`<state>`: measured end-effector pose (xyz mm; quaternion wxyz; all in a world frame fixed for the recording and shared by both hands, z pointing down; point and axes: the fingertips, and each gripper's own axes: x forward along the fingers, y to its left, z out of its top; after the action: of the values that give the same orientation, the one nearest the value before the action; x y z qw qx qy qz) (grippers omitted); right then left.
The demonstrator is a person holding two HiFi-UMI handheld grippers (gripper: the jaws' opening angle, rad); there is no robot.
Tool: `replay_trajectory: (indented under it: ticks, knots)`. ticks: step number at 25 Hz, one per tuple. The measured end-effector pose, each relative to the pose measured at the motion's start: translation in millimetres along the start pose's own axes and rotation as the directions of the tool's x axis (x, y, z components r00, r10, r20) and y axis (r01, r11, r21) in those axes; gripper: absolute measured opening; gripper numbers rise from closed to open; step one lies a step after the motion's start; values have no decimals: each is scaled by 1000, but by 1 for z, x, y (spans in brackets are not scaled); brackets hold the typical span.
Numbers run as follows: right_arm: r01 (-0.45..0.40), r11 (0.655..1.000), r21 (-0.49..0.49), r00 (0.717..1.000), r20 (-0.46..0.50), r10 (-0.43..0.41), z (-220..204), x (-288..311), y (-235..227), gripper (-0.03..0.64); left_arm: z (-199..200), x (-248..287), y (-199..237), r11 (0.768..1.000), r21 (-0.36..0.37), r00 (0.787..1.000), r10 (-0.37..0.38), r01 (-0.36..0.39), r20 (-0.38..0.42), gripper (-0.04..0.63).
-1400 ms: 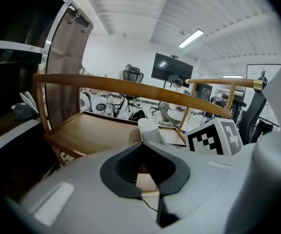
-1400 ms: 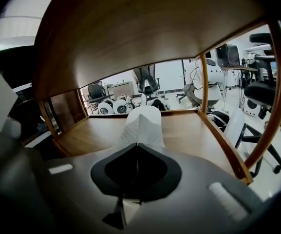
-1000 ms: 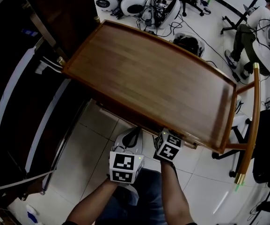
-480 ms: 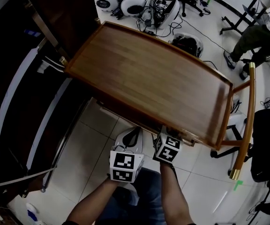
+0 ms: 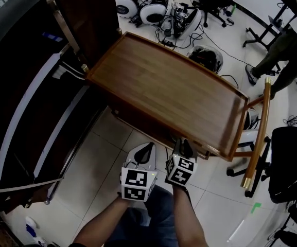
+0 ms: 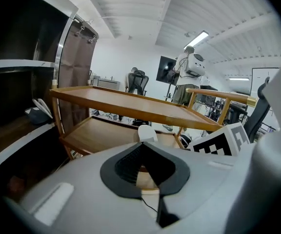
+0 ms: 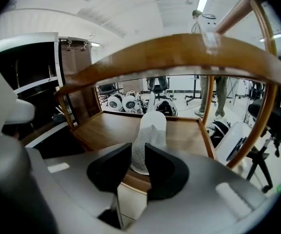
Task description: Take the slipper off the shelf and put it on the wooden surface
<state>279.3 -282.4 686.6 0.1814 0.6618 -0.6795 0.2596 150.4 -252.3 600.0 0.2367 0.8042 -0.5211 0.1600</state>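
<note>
A white slipper (image 7: 147, 135) lies on the cart's lower wooden shelf (image 7: 106, 126), heel end toward me. My right gripper (image 7: 138, 152) reaches under the top wooden shelf (image 5: 163, 86), its black jaws standing apart on either side of the slipper's near end without squeezing it. The left gripper view shows the same slipper (image 6: 146, 132) farther off, past my left gripper (image 6: 142, 145), which is shut and holds nothing. In the head view both grippers hang at the cart's near edge, left gripper (image 5: 147, 147) beside right gripper (image 5: 185, 144). The top shelf hides the slipper there.
A dark cabinet (image 5: 30, 86) stands close on the left of the cart. The cart's brass-tipped handle (image 5: 256, 138) rises at its right end. White helmets and cables (image 5: 143, 6) lie on the floor behind, an office chair (image 5: 287, 158) and a person's legs (image 5: 277, 50) to the right.
The head view has swung, so the cart sits further right in the picture. My right gripper has tilted, and its jaws now show at the cart's edge. The left gripper has kept its place.
</note>
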Motion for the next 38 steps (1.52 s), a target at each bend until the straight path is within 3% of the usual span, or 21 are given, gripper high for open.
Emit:
replay_trajectory:
  ticks: [16, 24, 29, 34, 38]
  knots:
    - [-116, 991, -70, 993, -7, 116, 58, -101, 56, 71, 52, -83, -4, 991, -90, 994, 101, -98, 38, 6]
    - [-246, 961, -125, 968, 11, 249, 99, -151, 108, 67, 81, -141, 3, 971, -136, 973, 209, -195, 94, 6]
    - [-355, 912, -206, 932, 4, 363, 111, -188, 158, 67, 88, -195, 24, 938, -191, 944, 312, -288, 111, 6]
    - [-461, 835, -301, 878, -21, 477, 110, -222, 209, 61, 91, -254, 55, 891, -229, 893, 429, -393, 136, 6]
    - [-546, 757, -360, 817, -29, 576, 110, -260, 251, 46, 88, -302, 63, 847, -257, 847, 510, -465, 149, 6]
